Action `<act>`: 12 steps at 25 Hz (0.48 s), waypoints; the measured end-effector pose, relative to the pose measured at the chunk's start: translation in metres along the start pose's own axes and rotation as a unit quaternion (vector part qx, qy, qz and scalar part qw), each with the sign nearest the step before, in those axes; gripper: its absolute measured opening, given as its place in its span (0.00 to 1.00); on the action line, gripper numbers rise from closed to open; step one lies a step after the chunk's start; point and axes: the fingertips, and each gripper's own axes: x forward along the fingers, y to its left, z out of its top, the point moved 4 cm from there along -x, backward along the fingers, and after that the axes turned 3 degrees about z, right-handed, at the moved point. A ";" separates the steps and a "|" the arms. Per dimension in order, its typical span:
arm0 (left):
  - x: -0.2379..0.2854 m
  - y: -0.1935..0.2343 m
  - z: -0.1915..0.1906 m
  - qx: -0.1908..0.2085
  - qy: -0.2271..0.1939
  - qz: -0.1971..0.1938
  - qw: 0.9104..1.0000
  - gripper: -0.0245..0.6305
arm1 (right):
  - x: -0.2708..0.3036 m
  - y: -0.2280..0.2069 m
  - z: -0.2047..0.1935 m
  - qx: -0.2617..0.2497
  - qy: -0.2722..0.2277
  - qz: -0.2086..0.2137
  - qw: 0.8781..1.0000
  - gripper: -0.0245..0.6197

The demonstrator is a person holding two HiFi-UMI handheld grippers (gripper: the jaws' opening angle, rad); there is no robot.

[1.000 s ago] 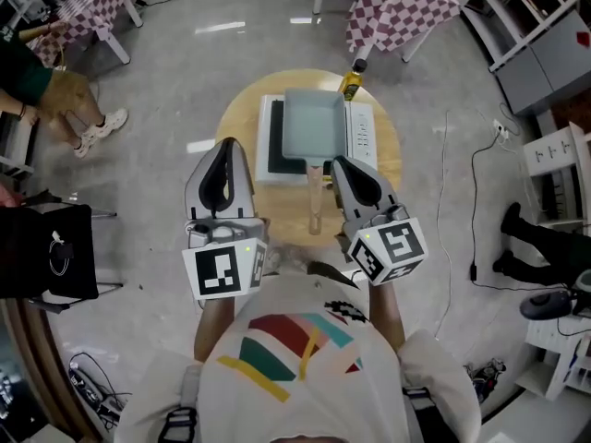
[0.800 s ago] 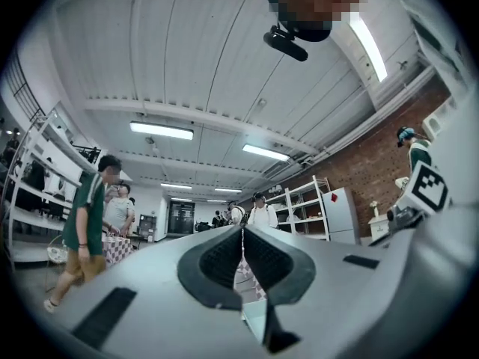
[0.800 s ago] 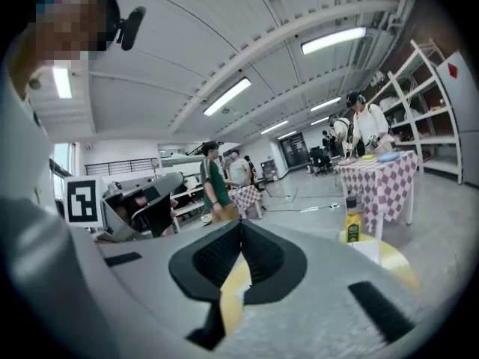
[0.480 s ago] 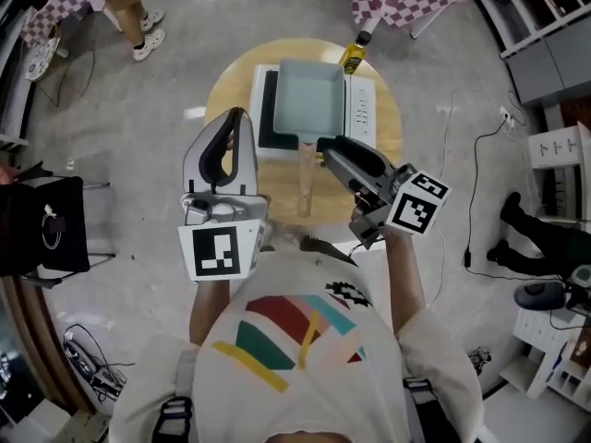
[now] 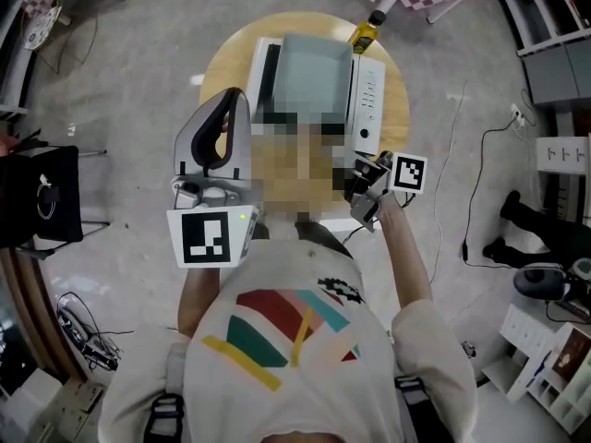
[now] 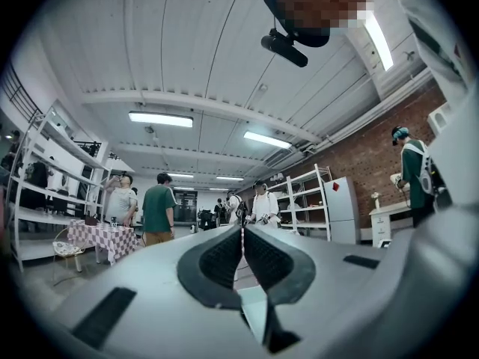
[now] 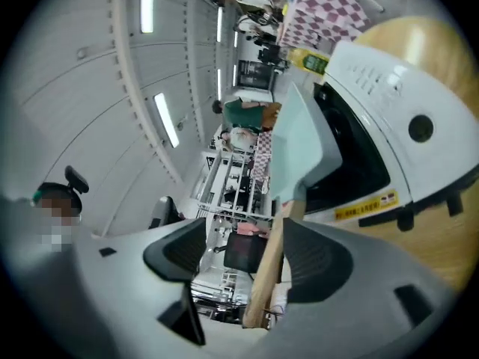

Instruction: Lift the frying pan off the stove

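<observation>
Found the right claw (image 7: pixel 247 253) opening, rolled onto its side at the near edge of the bench (image 5: pixel 222 63), pads standing off either flank of the wooden handle (image 7: pixel 266 268) and not pressing it. Found the left claw (image 6: pixel 241 253) closed tight on nothing, held above the bench's left side and aimed away into the room.

Noted a white stove (image 5: pixel 369 90) on the round wooden bench, and on its dark top the frying pan (image 5: pixel 314 49): pale green, squarish, shallow, with the handle reaching back toward the person. Marked a small yellow bottle (image 5: pixel 367 33) just beyond the stove's far right corner, apart from the pan.

Judged the pan rigid and not fragile, middling in weight but nose-heavy, with all the mass beyond the handle, so likely to droop or twist in a two-pad grip. Judged the wood dry, not slippery, and narrow enough for the pads. Would take hold on the handle close to the pan's body, squarely across its width, and lift level.

Against a second earlier: had both claws upright at the bench's near edge then, the right one shut beside the handle. Since rolled the right claw sideways, brought it round the handle and begun spreading its pads. Kept the left claw much where it was, and left the pan unmoved on the stove
</observation>
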 end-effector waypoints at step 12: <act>0.005 -0.003 -0.017 0.004 0.028 0.009 1.000 0.05 | 0.043 -0.055 -0.033 0.161 0.055 0.061 0.984 0.48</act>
